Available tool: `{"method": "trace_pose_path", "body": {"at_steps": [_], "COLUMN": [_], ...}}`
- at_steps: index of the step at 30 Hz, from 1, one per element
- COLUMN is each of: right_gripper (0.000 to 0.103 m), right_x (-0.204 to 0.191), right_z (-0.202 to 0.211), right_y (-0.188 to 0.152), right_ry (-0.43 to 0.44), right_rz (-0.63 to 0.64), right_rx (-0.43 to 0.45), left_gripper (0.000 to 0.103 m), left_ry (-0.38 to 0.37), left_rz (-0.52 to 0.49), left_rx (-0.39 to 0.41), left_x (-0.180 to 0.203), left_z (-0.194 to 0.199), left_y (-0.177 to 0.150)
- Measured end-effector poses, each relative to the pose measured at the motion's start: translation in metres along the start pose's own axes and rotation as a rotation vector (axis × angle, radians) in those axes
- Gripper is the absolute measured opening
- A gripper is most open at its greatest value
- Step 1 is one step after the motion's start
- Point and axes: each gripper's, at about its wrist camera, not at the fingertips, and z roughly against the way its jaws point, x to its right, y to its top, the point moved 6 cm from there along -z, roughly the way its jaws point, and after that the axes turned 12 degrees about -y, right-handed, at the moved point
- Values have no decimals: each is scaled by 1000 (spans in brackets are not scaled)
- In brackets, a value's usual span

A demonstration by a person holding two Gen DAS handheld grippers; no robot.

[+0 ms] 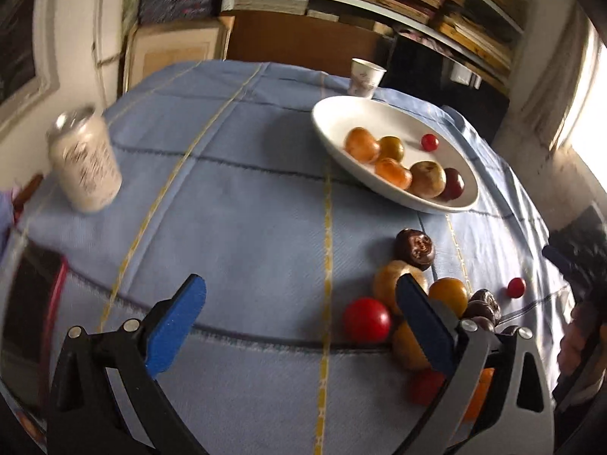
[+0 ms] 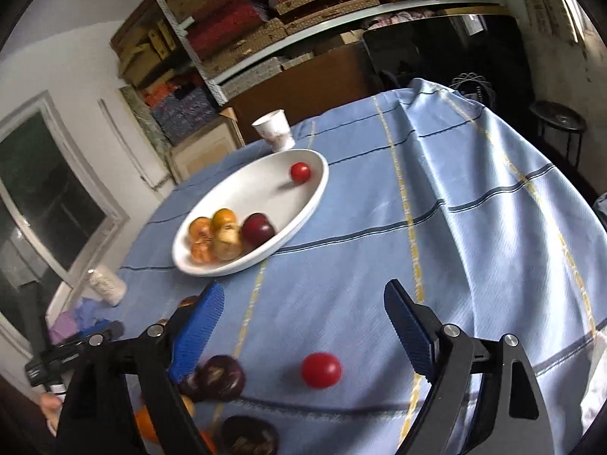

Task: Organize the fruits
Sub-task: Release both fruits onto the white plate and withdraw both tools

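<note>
Now both grippers, left gripper (image 1: 299, 299) and right gripper (image 2: 303, 311), are hovering with jaws spread and empty, seemingly between picks, needing to close on a loose fruit like the red fruit (image 2: 321, 370) lying between the right jaws for the bowl (image 2: 227, 189).

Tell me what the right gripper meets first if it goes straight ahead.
Probably bare blue striped tablecloth; the open right gripper holds nothing. The white oval bowl lies farther on, slightly left. Depth is uncertain.

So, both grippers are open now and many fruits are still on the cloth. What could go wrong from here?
1. The small red fruit lies loose between the right gripper's open fingers; a nudge could roll it away.
2. The left gripper's right finger sits in the fruit pile and may scatter it.
3. The can stands near the cloth edge; a sweep could topple it.
</note>
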Motion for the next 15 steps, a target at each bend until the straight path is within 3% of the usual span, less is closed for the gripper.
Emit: {"method": "trace_pose_path", "body": {"at_steps": [2,5,8,15], "right_gripper": [87,87,87,83], "right_x": [-3,-3,-9,-13], "right_z": [3,-4,-8,-1], "right_y": [-6,-19,-30,-37], "right_ry": [-13,-51,-35,-144], "right_rz": [18,13,60,182], "right_rx": [1,-76,-123,-69], "left_gripper": [98,98,98,98], "left_ry": [-8,-30,-31,-30], "left_rz": [22,27,9,-41], "left_rx": [11,21,24,3], "left_x": [-4,-4,2,14], "left_z": [5,8,10,8], "left_y": [-5,-12,-15,-23]}}
